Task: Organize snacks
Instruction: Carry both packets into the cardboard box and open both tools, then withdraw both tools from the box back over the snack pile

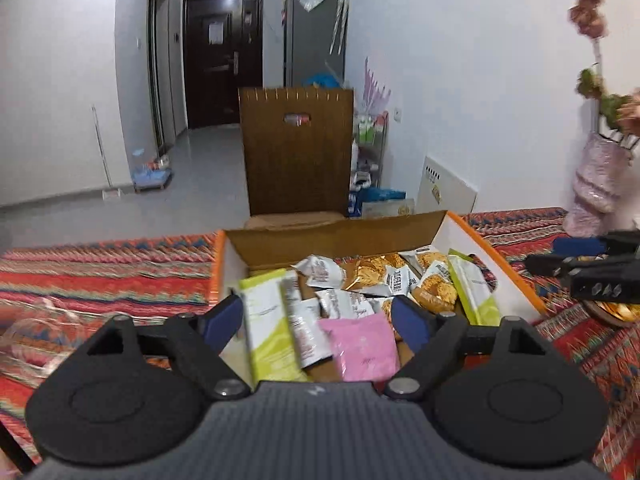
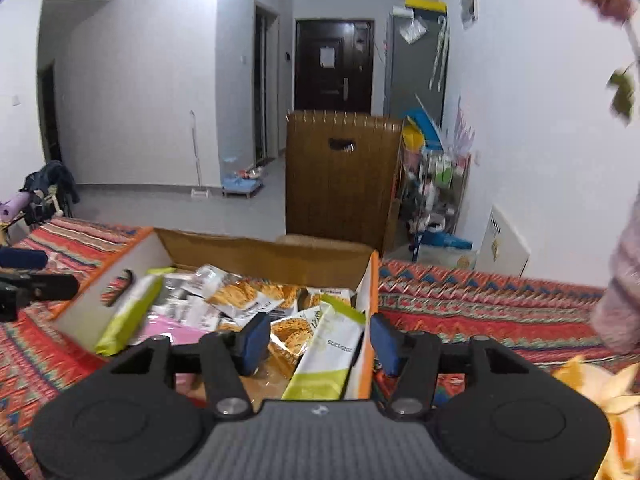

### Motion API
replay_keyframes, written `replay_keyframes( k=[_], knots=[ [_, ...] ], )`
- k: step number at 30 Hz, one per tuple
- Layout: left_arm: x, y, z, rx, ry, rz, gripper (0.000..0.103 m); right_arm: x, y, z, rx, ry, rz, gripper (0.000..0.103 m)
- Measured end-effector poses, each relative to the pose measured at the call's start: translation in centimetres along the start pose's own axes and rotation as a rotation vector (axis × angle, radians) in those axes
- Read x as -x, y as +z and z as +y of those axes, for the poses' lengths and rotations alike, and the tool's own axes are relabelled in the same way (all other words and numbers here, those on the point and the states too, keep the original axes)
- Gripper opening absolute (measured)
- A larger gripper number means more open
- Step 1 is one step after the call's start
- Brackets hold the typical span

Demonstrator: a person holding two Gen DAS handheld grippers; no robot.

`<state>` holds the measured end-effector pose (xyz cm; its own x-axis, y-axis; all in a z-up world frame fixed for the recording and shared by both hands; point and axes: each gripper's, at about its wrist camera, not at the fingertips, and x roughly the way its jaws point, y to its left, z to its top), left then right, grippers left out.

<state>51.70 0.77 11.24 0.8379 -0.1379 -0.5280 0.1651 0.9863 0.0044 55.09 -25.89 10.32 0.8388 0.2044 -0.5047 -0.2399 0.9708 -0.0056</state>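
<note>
Cardboard, orange outside and white within, formed the single open box (image 1: 492, 248) that sat on a red patterned cloth (image 1: 100, 272) and held the loose snacks: two lime-and-white packets (image 1: 268, 328), one leaning at each side wall, one pink packet (image 1: 364, 348) near the front, and a heap of white and golden cracker sachets (image 1: 432, 288) too jumbled to count. On the lime packet nearest the right wrist camera a grey word ran sideways and appeared to read "suzuran", though blur left it uncertain; print on the white sachets could not be read. Both claws hung above the box with nothing between their blue pads: the left gripper (image 1: 318, 320) stood wide apart over the pink packet, and the right gripper (image 2: 318, 342) stood partly apart, straddling the box's right wall. One pink vase (image 1: 596, 184) of flowers stood at the far right
</note>
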Motion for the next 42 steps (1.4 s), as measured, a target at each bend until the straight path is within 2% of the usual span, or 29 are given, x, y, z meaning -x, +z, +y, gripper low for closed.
replay_keyframes(
  k=[4, 6, 12, 20, 23, 27, 31, 33, 35, 42],
  knots=[
    [7.0, -1.5, 0.6, -0.016, -0.009, -0.043, 0.099, 7.0, -0.7, 1.1, 0.054, 0.012, -0.034, 0.060],
    [10.1, -2.5, 0.5, -0.019, -0.024, -0.063, 0.100, 10.7, -1.7, 1.9, 0.079, 0.022, -0.053, 0.070],
    [20.1, -7.9, -0.1, -0.015, -0.042, -0.141, 0.103, 20.2, -6.2, 4.6, 0.134, 0.085, -0.099, 0.084],
    [29.0, -17.1, -0.7, 0.070, -0.016, -0.152, 0.103, 28.9, -14.7, 8.6, 0.125, 0.150, -0.118, 0.086],
    [30.8, -19.9, -1.1, 0.114, 0.003, -0.125, 0.103, 30.6, -17.7, 10.0, 0.120, 0.174, -0.109, 0.087],
    [32.0, -23.8, -1.8, 0.164, -0.021, -0.067, 0.103, 31.9, -21.9, 11.3, 0.076, 0.195, -0.069, 0.087],
    [32.0, -25.9, -2.5, 0.136, 0.021, -0.023, 0.103, 32.1, -25.0, 11.6, 0.029, 0.213, -0.006, 0.087],
    [31.7, -26.3, -2.8, 0.126, 0.030, -0.009, 0.103, 32.1, -26.0, 11.9, 0.036, 0.195, 0.018, 0.087],
    [31.5, -26.7, -2.8, 0.121, 0.022, -0.002, 0.103, 32.1, -26.4, 11.9, 0.043, 0.169, 0.028, 0.087],
    [29.8, -26.4, -2.2, 0.134, 0.026, 0.018, 0.103, 30.9, -26.1, 11.2, 0.007, 0.156, 0.036, 0.087]
  ],
)
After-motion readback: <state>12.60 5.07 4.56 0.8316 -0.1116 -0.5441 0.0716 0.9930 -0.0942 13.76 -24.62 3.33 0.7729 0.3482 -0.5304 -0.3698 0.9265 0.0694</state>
